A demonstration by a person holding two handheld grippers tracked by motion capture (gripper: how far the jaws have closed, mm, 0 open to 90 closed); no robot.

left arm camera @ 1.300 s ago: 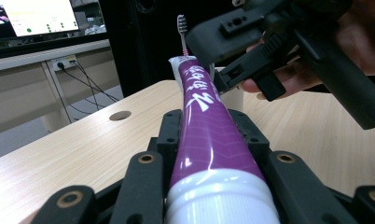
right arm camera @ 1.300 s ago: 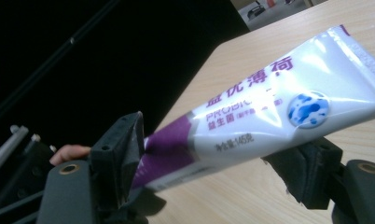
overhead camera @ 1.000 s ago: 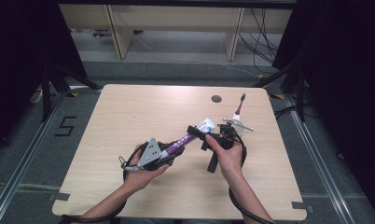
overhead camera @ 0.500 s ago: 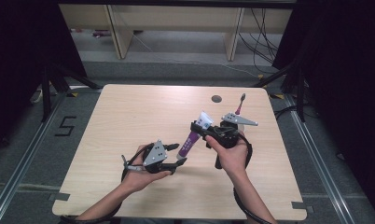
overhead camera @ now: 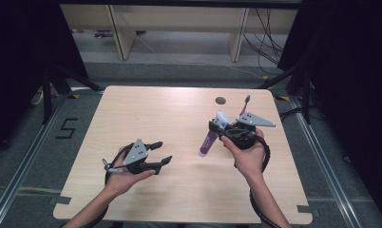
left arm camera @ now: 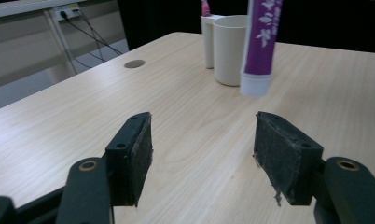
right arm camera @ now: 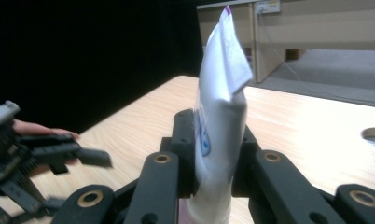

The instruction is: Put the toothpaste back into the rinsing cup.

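Toward the right edge of the table, my right gripper is clamped on a toothpaste tube, which I hold clear of the wood. In the high view the tube hangs from the jaws with its purple body slanting down and its white cap lowest, over the tabletop between the middle and the right edge. In the right gripper view the flat crimped end of the tube rises between my two black jaws, and the pads press on its white body from both sides. These jaws have just been closing, with the tube between them.

Nearer the left front corner, my left gripper is slack, its jaws spread wide with bare wood between them. They have just been opening, and nothing is between them. In the left gripper view the two pads stand well apart, and beyond them I see the tube's capped end hanging above the table, well apart from my left jaws.

Behind the tube in that view stands a pale cup on the tabletop, and just beside it a narrower white holder with a pink toothbrush head poking out of the top. A round hole sits in the table near its far edge, right of the middle. In the right gripper view my left hand and its gripper appear blurred at the left.
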